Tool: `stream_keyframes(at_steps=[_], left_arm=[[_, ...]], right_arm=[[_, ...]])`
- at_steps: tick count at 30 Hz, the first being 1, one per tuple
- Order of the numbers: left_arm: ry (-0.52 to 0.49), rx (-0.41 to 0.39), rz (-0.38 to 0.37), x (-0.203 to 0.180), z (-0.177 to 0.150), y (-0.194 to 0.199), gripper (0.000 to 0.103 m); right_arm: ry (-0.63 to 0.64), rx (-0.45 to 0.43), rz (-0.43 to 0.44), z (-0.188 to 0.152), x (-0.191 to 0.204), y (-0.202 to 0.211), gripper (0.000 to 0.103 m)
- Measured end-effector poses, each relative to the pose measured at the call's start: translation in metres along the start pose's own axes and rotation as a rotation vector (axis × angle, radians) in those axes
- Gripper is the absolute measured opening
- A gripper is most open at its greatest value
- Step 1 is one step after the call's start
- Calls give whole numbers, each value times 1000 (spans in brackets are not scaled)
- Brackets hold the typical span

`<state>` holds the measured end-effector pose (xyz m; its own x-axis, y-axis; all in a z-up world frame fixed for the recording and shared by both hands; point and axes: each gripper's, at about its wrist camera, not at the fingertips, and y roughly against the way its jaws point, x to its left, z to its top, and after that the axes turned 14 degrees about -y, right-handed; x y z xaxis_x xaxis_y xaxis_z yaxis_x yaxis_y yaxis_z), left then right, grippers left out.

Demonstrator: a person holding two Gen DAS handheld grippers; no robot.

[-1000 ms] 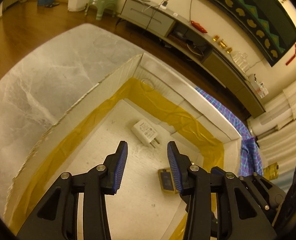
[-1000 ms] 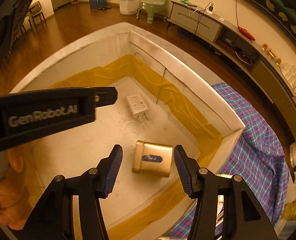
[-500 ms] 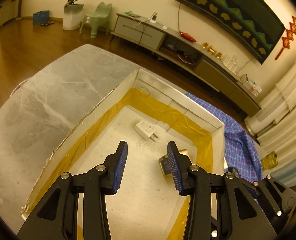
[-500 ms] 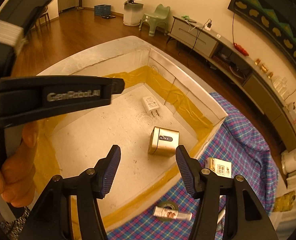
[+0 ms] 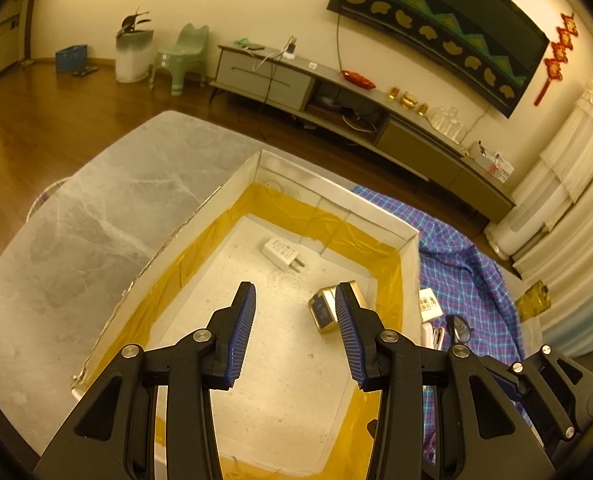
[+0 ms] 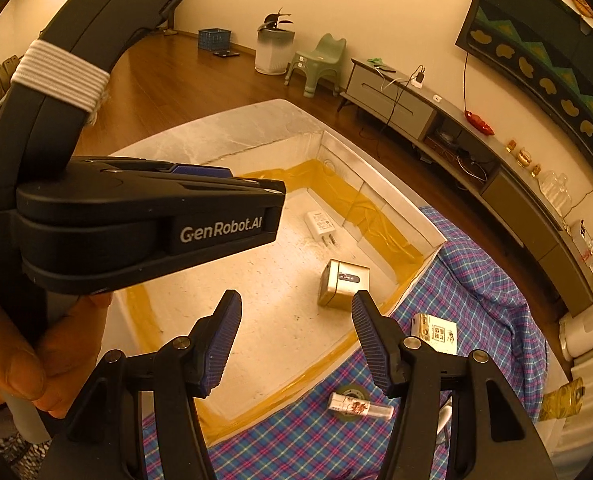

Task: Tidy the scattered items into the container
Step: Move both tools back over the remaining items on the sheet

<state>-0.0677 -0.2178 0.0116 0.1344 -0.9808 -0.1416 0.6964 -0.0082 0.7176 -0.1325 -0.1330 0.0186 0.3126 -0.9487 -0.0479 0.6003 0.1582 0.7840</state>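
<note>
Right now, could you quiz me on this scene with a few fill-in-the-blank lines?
1. The white charger lies inside the ____.
2. The gold tin in the box lies on its ____.
3. The small tube lies on the plaid ____, outside the box.
4. Both the left gripper and the right gripper are ____ and hold nothing.

Missing words: box; side; cloth; open

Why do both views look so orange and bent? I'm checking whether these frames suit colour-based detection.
Left wrist view: warm indoor light tints the white box yellowish; fisheye curves the TV cabinet; corners vignette black. Right wrist view: same amber cast; the left hand-held gripper looms large and close, hiding part of the box; the gold tin stays sharp.
</note>
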Motion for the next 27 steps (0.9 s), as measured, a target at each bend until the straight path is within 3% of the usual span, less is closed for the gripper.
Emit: stream_keyframes(at_steps=[12, 19, 23, 27], left_arm=[[-125, -60, 7, -43, -16, 33, 44], [-235, -85, -65, -84, -39, 47, 44], [-329, -54, -144, -118, -60, 43, 44], [-447, -19, -176, -154, -74, 32, 44]], right_arm=[[-165, -101, 145, -45, -32, 49, 59], [-280, -156, 205, -87, -67, 71, 63], [-344, -158, 197, -115, -92, 71, 63], [-439, -134, 163, -144, -126, 61, 63]])
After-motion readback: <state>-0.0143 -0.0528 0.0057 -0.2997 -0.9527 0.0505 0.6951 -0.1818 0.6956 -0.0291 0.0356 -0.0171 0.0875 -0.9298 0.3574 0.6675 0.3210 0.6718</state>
